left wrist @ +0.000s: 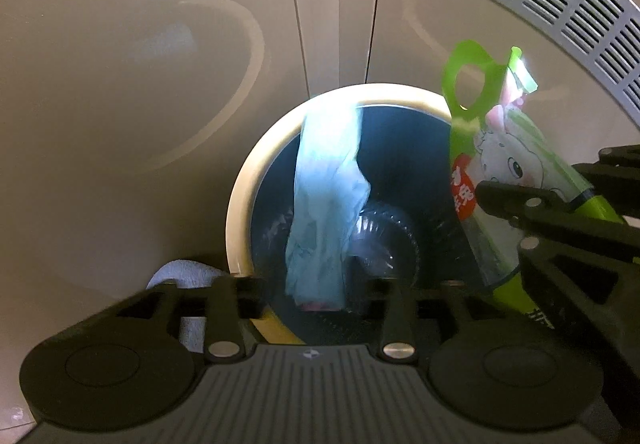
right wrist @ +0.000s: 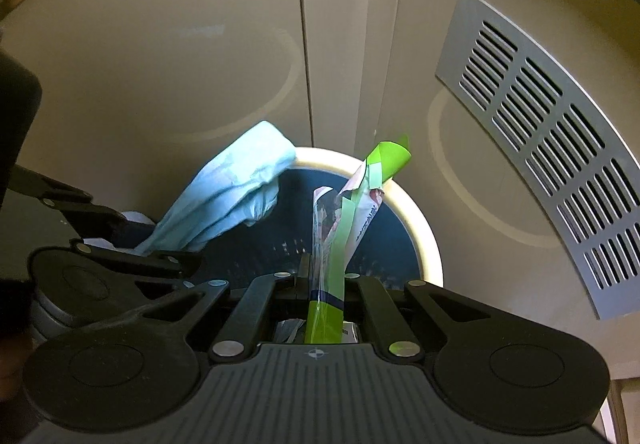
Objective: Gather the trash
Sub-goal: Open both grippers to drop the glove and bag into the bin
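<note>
A round bin with a cream rim (left wrist: 256,160) and dark inside stands below both grippers; it also shows in the right wrist view (right wrist: 424,220). My left gripper (left wrist: 316,284) is shut on a crumpled light blue bag (left wrist: 328,200) that hangs over the bin's mouth; the bag also shows in the right wrist view (right wrist: 236,192). My right gripper (right wrist: 324,276) is shut on a green snack wrapper (right wrist: 352,212) with a cartoon print, held over the bin. The wrapper also shows at the right of the left wrist view (left wrist: 504,164). A clear plastic cup (left wrist: 384,240) lies inside the bin.
Beige cabinet doors (left wrist: 160,44) stand behind the bin. A grey vent grille (right wrist: 552,148) is on the right. A pale cloth (left wrist: 180,276) lies left of the bin.
</note>
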The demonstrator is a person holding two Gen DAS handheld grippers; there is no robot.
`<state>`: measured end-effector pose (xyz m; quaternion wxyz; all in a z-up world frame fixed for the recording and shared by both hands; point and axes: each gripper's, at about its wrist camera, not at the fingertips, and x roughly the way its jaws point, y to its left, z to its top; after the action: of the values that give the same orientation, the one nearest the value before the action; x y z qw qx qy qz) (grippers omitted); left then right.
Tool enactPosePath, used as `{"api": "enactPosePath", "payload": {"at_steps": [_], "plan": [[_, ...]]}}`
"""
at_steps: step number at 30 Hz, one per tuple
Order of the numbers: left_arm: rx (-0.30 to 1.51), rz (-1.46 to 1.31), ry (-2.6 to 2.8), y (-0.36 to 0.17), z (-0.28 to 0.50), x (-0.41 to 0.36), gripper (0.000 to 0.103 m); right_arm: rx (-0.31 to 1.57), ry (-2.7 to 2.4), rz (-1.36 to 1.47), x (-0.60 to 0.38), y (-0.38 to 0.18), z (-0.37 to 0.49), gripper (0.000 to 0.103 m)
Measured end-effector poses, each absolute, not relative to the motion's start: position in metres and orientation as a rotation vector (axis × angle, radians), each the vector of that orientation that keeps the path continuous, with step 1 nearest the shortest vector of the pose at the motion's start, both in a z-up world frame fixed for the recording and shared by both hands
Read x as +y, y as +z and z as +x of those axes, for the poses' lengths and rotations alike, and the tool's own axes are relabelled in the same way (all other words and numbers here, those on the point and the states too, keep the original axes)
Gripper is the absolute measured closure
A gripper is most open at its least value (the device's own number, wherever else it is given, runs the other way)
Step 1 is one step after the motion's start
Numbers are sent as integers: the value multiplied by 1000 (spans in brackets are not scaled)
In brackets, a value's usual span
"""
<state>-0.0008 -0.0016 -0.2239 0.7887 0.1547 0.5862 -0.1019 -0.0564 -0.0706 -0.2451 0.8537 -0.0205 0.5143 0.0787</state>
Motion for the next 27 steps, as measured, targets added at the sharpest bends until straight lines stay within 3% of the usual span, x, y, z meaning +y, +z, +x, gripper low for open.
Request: {"api": "enactPosePath", "payload": {"at_steps": [1,2,3,8,10,17,22,27], "plan": [[1259,340,-217,-222,0,-2,18,1092,160,-43,-70,-246,-55,91],[1249,359,-199,-220,0,-4,15,1104,147,-46,-70,-246,-54,87],[1242,373,-194,-218,1,-5,13,1115,132,-49,-71,-244,-51,85],[1270,375,-190,-212,6,-3,11,1149,88,-13,-78,-240,-44,49],[1274,369,-188,-205,8,-1,5,1138,90,-2,-80,-235,-45,45],[1211,359,-189,-158,-1,6,0,1064,123,-40,-71,-203,-59,31],[1128,316,-193,-115,-29,8,1,932,163,-99,-69,-160,-92,15],[1047,303,-163,-81,-59,10,0,797,174,-140,-70,-127,-133,9]]}}
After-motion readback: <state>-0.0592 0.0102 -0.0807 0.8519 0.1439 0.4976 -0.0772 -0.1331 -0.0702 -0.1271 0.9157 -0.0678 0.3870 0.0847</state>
